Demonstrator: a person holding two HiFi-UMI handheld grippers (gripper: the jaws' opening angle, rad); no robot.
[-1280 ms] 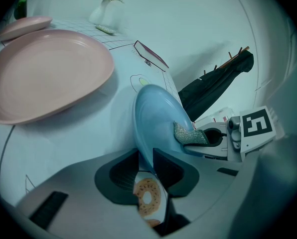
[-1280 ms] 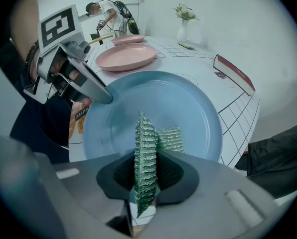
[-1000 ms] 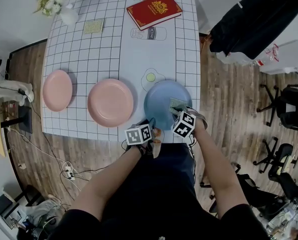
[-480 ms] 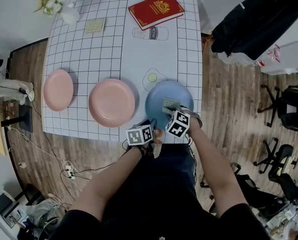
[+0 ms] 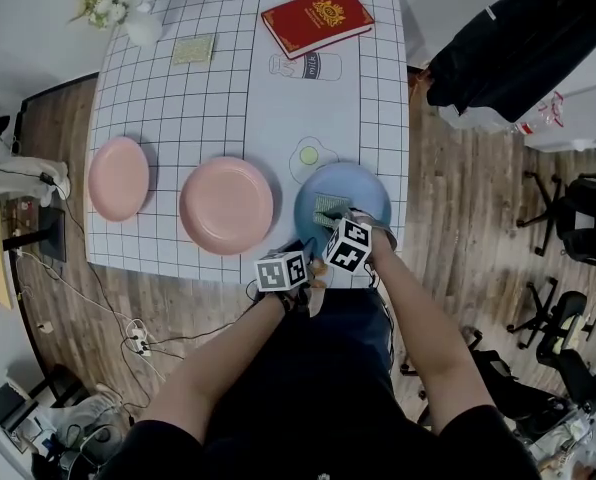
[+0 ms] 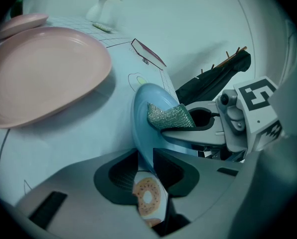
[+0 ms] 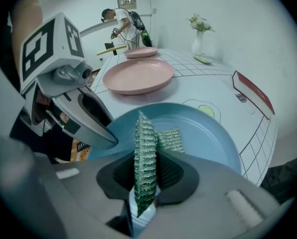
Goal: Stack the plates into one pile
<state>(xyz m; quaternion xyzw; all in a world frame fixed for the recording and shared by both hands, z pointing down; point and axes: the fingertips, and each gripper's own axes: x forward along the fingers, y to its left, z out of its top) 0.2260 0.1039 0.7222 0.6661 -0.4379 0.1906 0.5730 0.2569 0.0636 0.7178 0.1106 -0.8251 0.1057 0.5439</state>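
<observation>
- A person is standing at a worktop (image 5: 228, 98) covered in a white grid-patterned cloth, holding a gripper in each hand.
- The left gripper (image 6: 146, 164) is clamping its jaws on the near rim of a round light blue plate (image 6: 147, 114), which is sitting at the worktop's near right corner.
- The right gripper (image 7: 146, 176) is pinching a green sparkly mesh scouring cloth (image 7: 144, 143) between its jaws. The cloth's free end is lying on the blue plate's face.
- A large round pink plate (image 5: 227, 205) is sitting just left of the blue plate, not touching it.
- A smaller round pink plate (image 5: 117, 178) is sitting further left, near the worktop's edge.
- A red hardback book (image 5: 315, 20) and a white vase of flowers (image 5: 128, 18) are sitting along the far side.
</observation>
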